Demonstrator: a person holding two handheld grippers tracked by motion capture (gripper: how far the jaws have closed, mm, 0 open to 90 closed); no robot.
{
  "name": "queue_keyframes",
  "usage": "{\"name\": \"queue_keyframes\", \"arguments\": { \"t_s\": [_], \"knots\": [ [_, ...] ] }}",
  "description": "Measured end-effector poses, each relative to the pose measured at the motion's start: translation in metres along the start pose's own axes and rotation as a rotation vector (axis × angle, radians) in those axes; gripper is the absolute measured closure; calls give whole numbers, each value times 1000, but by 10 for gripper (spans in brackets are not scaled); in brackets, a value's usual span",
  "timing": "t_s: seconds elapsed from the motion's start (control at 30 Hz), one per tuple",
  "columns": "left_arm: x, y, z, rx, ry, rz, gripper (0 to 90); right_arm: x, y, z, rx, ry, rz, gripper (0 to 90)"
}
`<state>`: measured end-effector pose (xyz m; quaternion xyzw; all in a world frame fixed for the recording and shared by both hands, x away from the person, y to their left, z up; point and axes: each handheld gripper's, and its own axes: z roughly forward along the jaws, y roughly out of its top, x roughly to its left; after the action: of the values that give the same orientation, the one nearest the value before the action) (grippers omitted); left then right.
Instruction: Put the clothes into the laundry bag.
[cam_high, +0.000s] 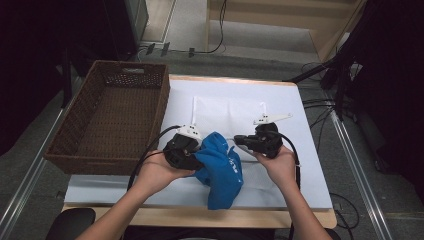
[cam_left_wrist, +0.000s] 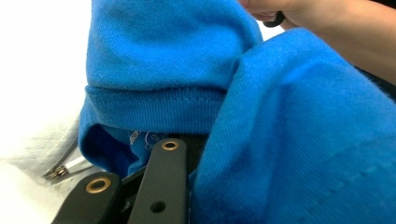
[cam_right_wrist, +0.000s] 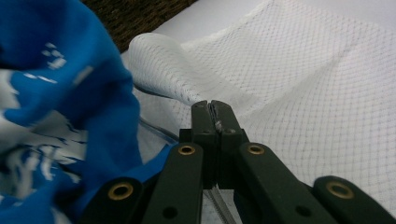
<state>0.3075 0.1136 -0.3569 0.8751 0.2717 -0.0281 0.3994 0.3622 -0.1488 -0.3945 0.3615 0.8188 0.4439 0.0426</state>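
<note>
The blue garment (cam_high: 220, 170) hangs bunched between the two grippers, just right of the wicker basket (cam_high: 112, 117). Its long axis runs roughly from the basket's near right corner toward the table's near edge, with the lower end draped at the front margin of the white table cover (cam_high: 300, 180). White printed lettering faces the right gripper side.

The left gripper (cam_high: 184, 150) is beside the basket's right wall, and the garment covers its jaws. In the left gripper view, cloth and a stitched hem (cam_left_wrist: 154, 105) wrap over the jaws; the fabric appears to be pinched, but the contact point is hidden.

The right gripper (cam_right_wrist: 212, 109) is farther right of the basket, well clear of its wall. Its jaws are pressed together on a raised fold of the white mesh bag (cam_right_wrist: 280, 79), which otherwise lies flat on the table cover behind the garment.

Open room: the basket's interior is unoccupied, and its rim stands above the table surface. The table cover is bare to the right of the mesh bag and along the far edge. The garment's lower end lies near the front table edge.
</note>
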Motion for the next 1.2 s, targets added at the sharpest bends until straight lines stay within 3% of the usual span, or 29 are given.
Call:
{"name": "queue_keyframes", "arguments": {
  "t_s": [0.27,0.47,0.77,1.2],
  "knots": [
    [7,-3,28,-3,40,-21,749,1,0,-1,1,-1,1,900],
    [13,-4,47,-11,47,-30,749,4,2,-2,0,4,-7,900],
    [18,-12,78,32,71,-28,749,7,3,-5,-18,5,-10,900],
    [26,-23,103,41,81,-35,748,13,7,-13,-52,26,-14,900]
  ]
}}
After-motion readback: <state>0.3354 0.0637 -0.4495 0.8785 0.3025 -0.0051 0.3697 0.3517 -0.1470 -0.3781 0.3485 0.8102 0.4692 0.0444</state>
